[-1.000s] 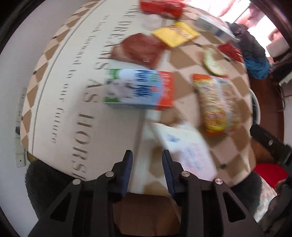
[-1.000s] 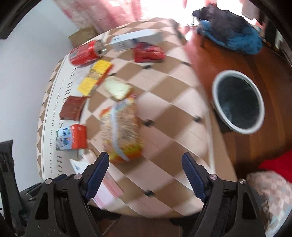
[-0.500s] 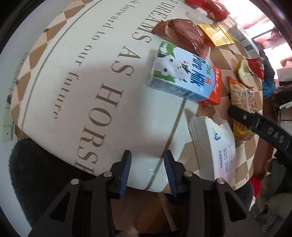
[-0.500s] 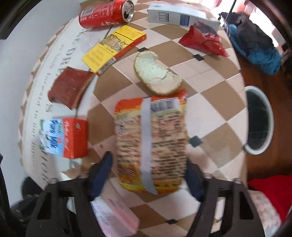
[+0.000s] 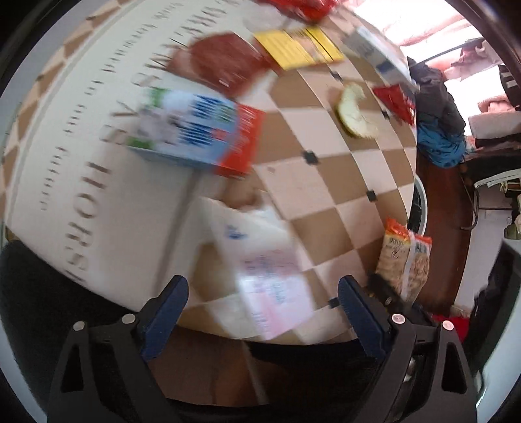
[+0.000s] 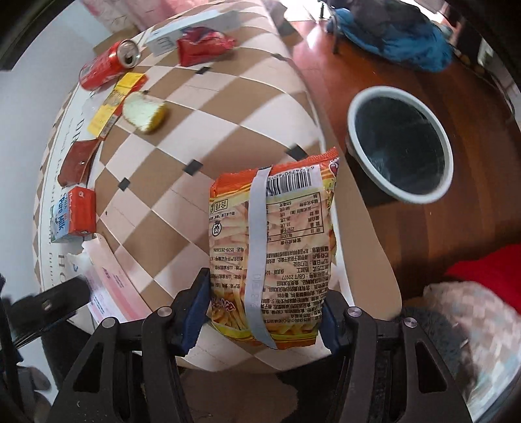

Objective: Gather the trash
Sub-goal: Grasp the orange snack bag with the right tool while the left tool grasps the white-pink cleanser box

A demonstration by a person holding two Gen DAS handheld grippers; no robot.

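Right, the right gripper (image 6: 263,312) is clamped on the orange snack bag (image 6: 273,247), blue pads pressing its lower sides, the bag lifted over the near edge of the tabletop (image 6: 228,123) with its barcode end up. At about two o'clock from the bag sits the white-rimmed bin (image 6: 399,143), dark inside, down on the reddish wooden floor (image 6: 423,227) beside the tabletop. Out at ten o'clock, the bread slice (image 6: 145,112) lies on the brown and cream checks; past it the yellow packet (image 6: 114,101), the red can (image 6: 105,66) on its side, the red wrapper (image 6: 202,47) and a grey-white carton (image 6: 192,31) at the far rim. At nine o'clock, the milk carton (image 6: 73,213) lies flat, the dark red pouch (image 6: 78,161) just beyond it, and a torn white envelope (image 6: 104,289) at eight o'clock near the edge. A blue and grey heap of clothing (image 6: 390,39) lies on the floor at one o'clock.

Over to the left gripper (image 5: 263,306): spread wide, holding nothing, hovering at the near edge above that envelope (image 5: 260,257). The view is motion-blurred. The cloth shows a cream band with printed lettering at ten o'clock, and bright window light washes the room beyond.
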